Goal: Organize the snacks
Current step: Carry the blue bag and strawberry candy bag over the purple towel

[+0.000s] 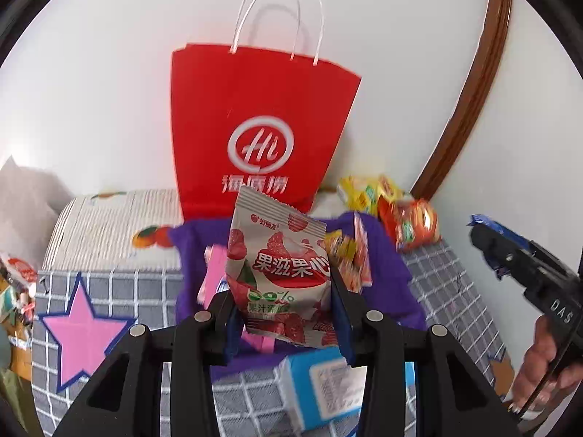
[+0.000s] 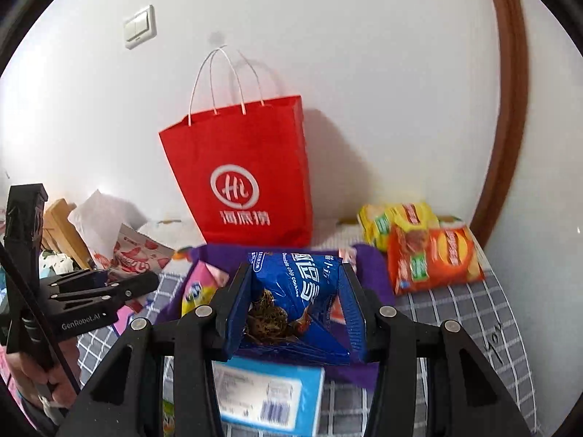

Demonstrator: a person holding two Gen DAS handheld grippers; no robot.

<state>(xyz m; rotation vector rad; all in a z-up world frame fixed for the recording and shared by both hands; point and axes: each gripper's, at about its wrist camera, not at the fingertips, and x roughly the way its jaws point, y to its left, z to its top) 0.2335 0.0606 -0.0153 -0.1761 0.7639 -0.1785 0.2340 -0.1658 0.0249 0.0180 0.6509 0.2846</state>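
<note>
My left gripper (image 1: 282,313) is shut on a white and red strawberry snack packet (image 1: 280,266), which stands upright between the pads above a purple cloth bag (image 1: 386,255). My right gripper (image 2: 293,309) is shut on a blue chocolate chip cookie packet (image 2: 298,291), held up over the same purple bag (image 2: 371,266). A red paper carrier bag (image 1: 262,127) with white handles stands upright against the wall behind. In the right wrist view the left gripper (image 2: 120,276) shows at the left edge with the strawberry packet (image 2: 138,255). The right gripper's body (image 1: 524,266) shows at the right of the left wrist view.
Yellow and orange crisp packets (image 2: 422,247) lie at the back right by the wall. A light blue box (image 2: 269,397) lies close below the grippers on the grey checked cover (image 2: 484,320). More packets (image 1: 14,284) sit at the left edge. A brown wooden frame (image 2: 510,109) rises on the right.
</note>
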